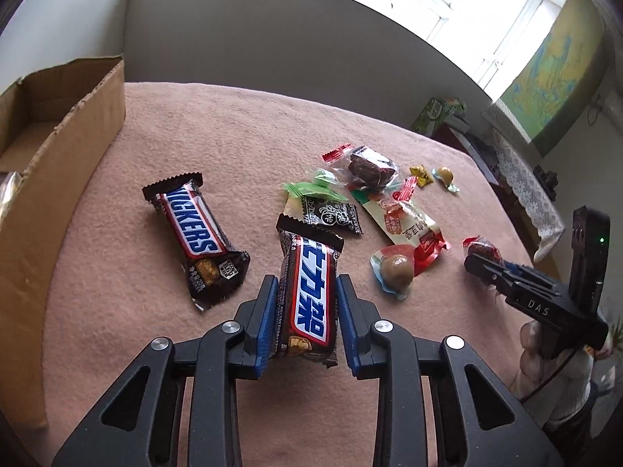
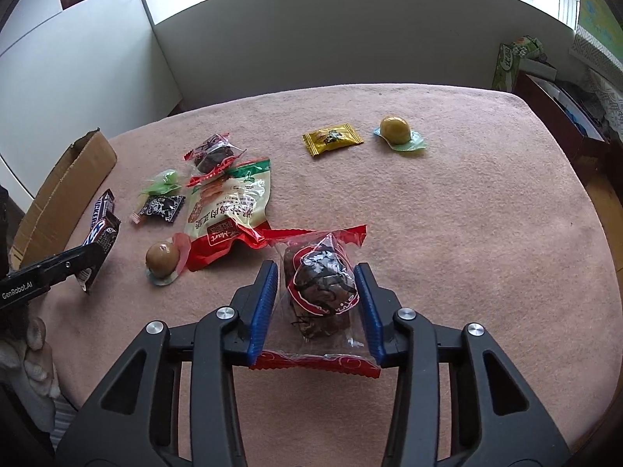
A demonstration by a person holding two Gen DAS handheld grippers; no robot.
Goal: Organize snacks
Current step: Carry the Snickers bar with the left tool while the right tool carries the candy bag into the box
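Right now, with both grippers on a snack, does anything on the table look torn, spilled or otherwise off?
Nothing looks torn or spilled. The Snickers bar between the left gripper fingers is tilted, one end raised off the pink cloth. The clear-wrapped dark cake sits between the right gripper fingers. The remaining snacks lie in a loose pile, wrappers intact.

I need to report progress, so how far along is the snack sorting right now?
Early stage. Done: hardly anything; the cardboard box looks nearly empty. In hand: left claw shut on a Snickers bar; right claw grips a clear-wrapped dark cake. Left: second Snickers, red pouch, small candies.
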